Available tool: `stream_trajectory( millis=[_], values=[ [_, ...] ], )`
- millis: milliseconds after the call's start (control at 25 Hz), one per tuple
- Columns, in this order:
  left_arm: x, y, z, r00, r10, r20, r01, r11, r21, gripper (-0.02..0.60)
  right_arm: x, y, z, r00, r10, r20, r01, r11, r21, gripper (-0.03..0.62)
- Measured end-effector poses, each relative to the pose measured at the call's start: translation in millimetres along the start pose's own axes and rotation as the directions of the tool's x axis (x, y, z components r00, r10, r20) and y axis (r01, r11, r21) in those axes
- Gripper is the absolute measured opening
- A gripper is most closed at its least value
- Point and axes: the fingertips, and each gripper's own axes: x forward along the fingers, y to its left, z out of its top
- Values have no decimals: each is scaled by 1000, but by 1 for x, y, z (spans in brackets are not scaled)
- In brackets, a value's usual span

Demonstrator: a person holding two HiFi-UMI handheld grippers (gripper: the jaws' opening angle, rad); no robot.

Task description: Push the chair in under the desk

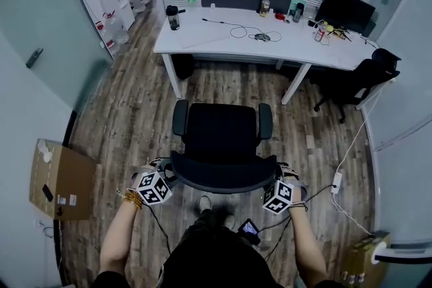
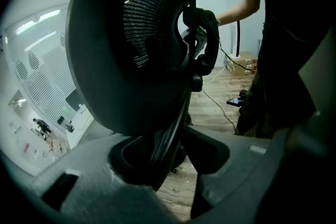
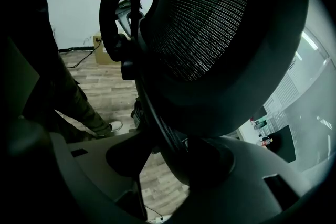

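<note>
A black mesh office chair (image 1: 221,138) stands on the wood floor, its seat facing the white desk (image 1: 223,34) and its backrest toward me. A strip of floor separates the chair from the desk. My left gripper (image 1: 167,172) is shut on the left rim of the backrest, my right gripper (image 1: 275,179) on the right rim. In the left gripper view the backrest (image 2: 142,44) fills the picture and its rim runs down between the jaws of the left gripper (image 2: 176,157). The right gripper view shows the backrest (image 3: 220,34) the same way, clamped in the right gripper (image 3: 168,160).
A second black chair (image 1: 358,81) sits at the desk's right end, below a monitor (image 1: 345,10). Bottles and cables lie on the desk. A cardboard box (image 1: 61,179) is on the floor to the left, a power strip (image 1: 335,182) with cords to the right.
</note>
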Motion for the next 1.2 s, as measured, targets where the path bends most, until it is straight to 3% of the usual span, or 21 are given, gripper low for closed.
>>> stream_trajectory(
  millis=[1200],
  values=[
    [45,85,9,999,11,30,-13,999,37,187,52,-74,3,997,19,-69,-17,999,37,211]
  ],
)
